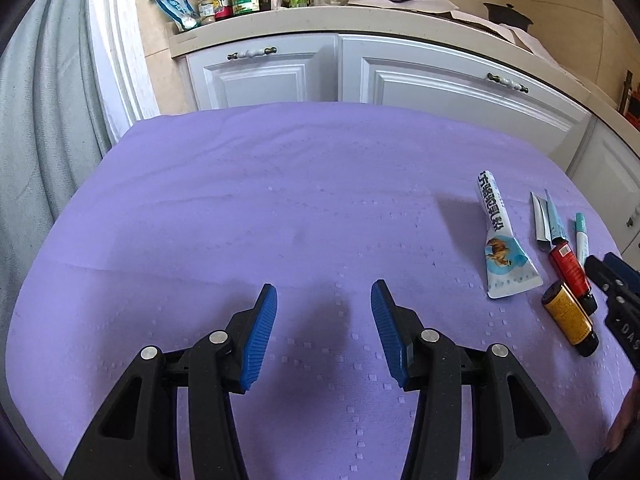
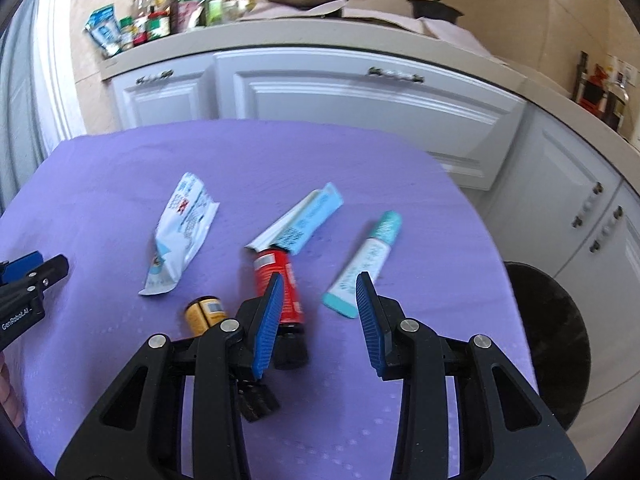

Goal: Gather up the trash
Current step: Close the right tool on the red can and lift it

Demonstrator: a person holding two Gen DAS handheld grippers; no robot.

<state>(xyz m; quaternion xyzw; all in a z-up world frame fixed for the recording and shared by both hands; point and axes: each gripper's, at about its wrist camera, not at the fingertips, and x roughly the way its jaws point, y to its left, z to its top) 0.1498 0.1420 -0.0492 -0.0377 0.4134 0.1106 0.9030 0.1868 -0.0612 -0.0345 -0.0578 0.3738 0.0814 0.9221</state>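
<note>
The surface (image 2: 120, 168) wears a purple cloth, and 5 bits of trash lie on it. Off its right edge, low down, sits a dark round bin (image 2: 552, 344).

The left gripper (image 1: 324, 316) has its fingers apart with nothing between them, only bare cloth. All the trash lies to the right of these fingers. The right gripper (image 2: 318, 312) also has its fingers apart and holds nothing.

The biggest piece is a white and blue pouch (image 2: 180, 236), ahead and to the left of the right fingers. It looks flat, light and crinkly, so a pinch on 1 flat end should do. Next is a pale blue box (image 2: 300, 220), straight ahead of the fingers, open at 1 end. It looks thin and easy to crush, so a soft squeeze across its narrow sides seems best. The red tube (image 2: 276, 280) lies partly behind the left finger, and looks smooth and maybe slippery. The white and teal tube (image 2: 368, 260) lies just ahead of the right finger, soft and light. The small yellow bottle (image 2: 204, 312), left of the fingers, looks hard and could roll.
</note>
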